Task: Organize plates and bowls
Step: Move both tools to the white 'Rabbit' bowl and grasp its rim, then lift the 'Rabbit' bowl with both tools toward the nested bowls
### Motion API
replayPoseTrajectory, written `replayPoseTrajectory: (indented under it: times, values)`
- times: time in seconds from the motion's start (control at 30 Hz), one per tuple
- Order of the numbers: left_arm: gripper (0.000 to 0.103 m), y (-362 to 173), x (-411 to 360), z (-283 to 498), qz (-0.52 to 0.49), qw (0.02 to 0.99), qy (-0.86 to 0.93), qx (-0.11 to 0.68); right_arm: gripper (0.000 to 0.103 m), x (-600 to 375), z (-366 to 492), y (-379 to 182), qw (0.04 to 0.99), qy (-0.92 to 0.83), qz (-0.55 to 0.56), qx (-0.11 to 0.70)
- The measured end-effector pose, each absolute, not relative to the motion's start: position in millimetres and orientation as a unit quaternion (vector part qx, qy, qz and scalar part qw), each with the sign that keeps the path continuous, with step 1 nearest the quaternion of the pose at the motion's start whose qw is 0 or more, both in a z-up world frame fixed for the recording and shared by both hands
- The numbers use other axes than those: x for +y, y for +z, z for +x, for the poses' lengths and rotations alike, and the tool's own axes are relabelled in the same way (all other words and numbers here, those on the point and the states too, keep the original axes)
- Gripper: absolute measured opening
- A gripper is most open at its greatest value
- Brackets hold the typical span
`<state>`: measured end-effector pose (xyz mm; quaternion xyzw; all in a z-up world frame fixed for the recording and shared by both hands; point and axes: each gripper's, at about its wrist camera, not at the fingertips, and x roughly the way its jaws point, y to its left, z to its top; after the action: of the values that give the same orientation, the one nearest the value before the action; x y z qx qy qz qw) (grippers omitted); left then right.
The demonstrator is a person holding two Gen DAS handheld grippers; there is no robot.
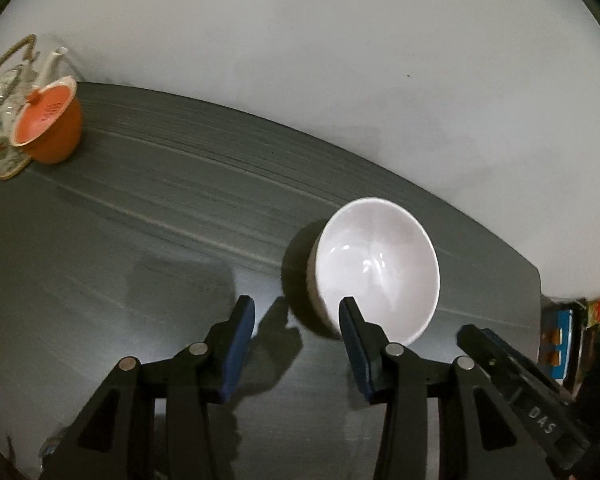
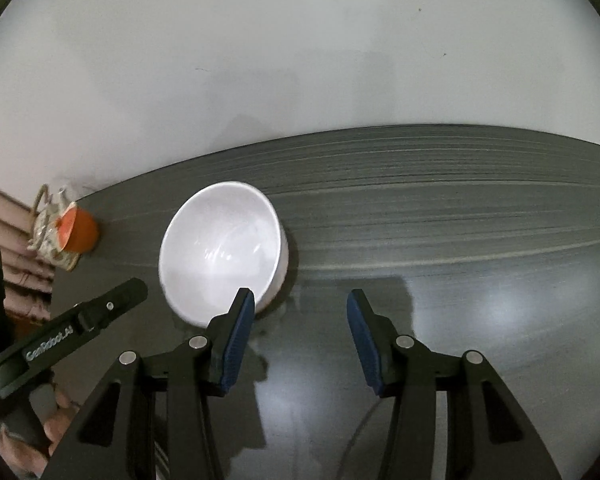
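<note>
A white bowl [image 1: 376, 268] stands upright on the dark grey table [image 1: 140, 240]. My left gripper [image 1: 296, 308] is open just in front of it, its right fingertip over the bowl's near rim and its left fingertip off to the left over bare table. In the right wrist view the same bowl [image 2: 224, 252] lies ahead and to the left. My right gripper [image 2: 300, 304] is open too, its left fingertip at the bowl's near right rim. Nothing sits between either pair of fingers. No plates are in view.
An orange lidded pot [image 1: 50, 124] and a patterned teapot [image 1: 0, 120] with a woven handle stand at the table's far left corner, the orange pot [image 2: 78, 230] also showing in the right wrist view. A plain white wall rises behind. A hand [image 2: 56, 428] holds the other gripper at lower left.
</note>
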<state>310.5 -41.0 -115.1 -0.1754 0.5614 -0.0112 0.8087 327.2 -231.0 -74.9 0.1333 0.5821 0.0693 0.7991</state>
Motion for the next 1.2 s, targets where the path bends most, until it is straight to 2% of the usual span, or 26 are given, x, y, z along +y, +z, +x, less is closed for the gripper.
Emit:
replayPoseTrajectory:
  times: [0.4,0.47,0.53,0.63,0.7,0.97,1.2]
  values:
    - [0.044,-150.2,-42.3,339.7,-0.184,0.790,-0.019,0.584,0.046,-213.2,354.2,-118.8,0.775,0.067,0.136,0.614]
    - [0.039,-154.0,-44.4,340.6,-0.182,0.794,-0.019,0.579,0.044,-210.0,356.0,-121.4,0.774,0.072,0.135,0.615]
    - [0.025,-157.0,-46.9,340.4,-0.181,0.793,-0.024,0.581,0.033,-209.9,357.3,-125.9,0.770,0.077,0.140,0.618]
    - [0.018,-159.5,-43.5,344.3,-0.189,0.792,-0.027,0.580,0.021,-209.6,356.6,-126.8,0.770,0.090,0.150,0.614]
    - [0.012,-155.3,-41.7,348.3,-0.188,0.794,-0.033,0.577,0.018,-206.1,356.1,-124.8,0.773,0.095,0.145,0.610]
    - [0.012,-151.2,-41.4,338.8,-0.186,0.794,-0.032,0.578,0.018,-201.8,346.9,-120.3,0.769,0.090,0.150,0.615]
    - [0.012,-123.7,-45.0,317.3,-0.174,0.805,-0.036,0.566,0.018,-204.4,321.4,-90.2,0.780,0.090,0.153,0.600]
